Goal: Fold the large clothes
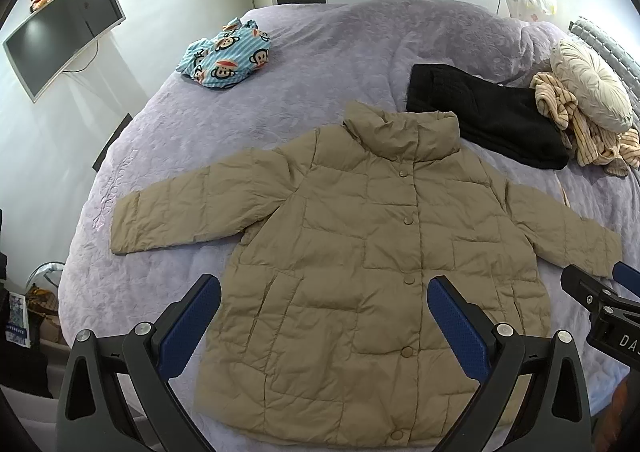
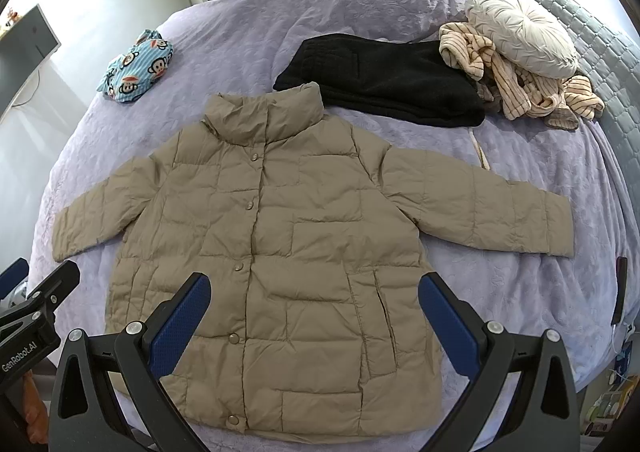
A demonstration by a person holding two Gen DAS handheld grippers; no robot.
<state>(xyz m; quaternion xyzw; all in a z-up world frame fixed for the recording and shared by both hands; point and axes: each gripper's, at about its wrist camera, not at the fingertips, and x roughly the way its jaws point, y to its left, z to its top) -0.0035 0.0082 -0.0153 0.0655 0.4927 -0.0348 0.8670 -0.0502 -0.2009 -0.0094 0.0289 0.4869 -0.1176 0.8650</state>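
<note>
A tan quilted puffer jacket lies flat and face up on the lavender bed, buttoned, both sleeves spread out; it also shows in the right wrist view. My left gripper is open and empty, hovering above the jacket's lower left half. My right gripper is open and empty above the lower right half. The right gripper also shows at the right edge of the left wrist view. The left gripper shows at the left edge of the right wrist view.
A folded black garment lies behind the jacket's collar. A striped beige garment and a round cream cushion sit at the bed's right. A blue monkey-print garment lies far left. A wall monitor hangs left.
</note>
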